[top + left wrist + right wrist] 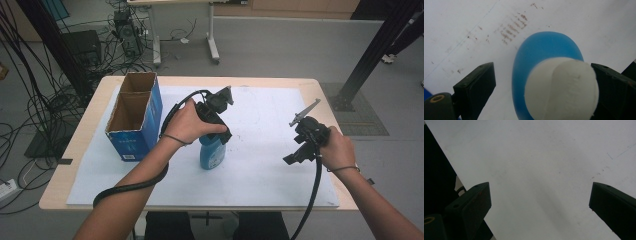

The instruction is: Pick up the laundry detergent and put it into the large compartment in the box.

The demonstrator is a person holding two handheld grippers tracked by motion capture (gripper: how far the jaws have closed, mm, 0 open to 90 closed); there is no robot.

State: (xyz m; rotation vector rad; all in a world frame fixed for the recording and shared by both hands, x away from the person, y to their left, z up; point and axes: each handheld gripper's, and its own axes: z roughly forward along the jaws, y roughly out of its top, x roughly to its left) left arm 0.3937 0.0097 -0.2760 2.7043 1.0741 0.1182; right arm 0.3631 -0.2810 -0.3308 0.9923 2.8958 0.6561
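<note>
A blue bottle (212, 154) with a white cap (561, 90) stands upright on the white sheet (260, 115) near the table's middle. My left gripper (220, 136) comes down on it from above. In the left gripper view the gripper (542, 68) is open, its jaws on either side of the cap. The right jaw is at the cap's edge and the left jaw stands clear of it. My right gripper (294, 158) hovers over bare sheet to the right, apart from the bottle. It is open (539, 187) with nothing between its jaws.
A blue cardboard box (134, 117) with two open-topped compartments stands at the sheet's left edge, close to my left forearm. Brown smudges (511, 30) mark the sheet beyond the bottle. Floor cables and a table leg lie beyond the far edge.
</note>
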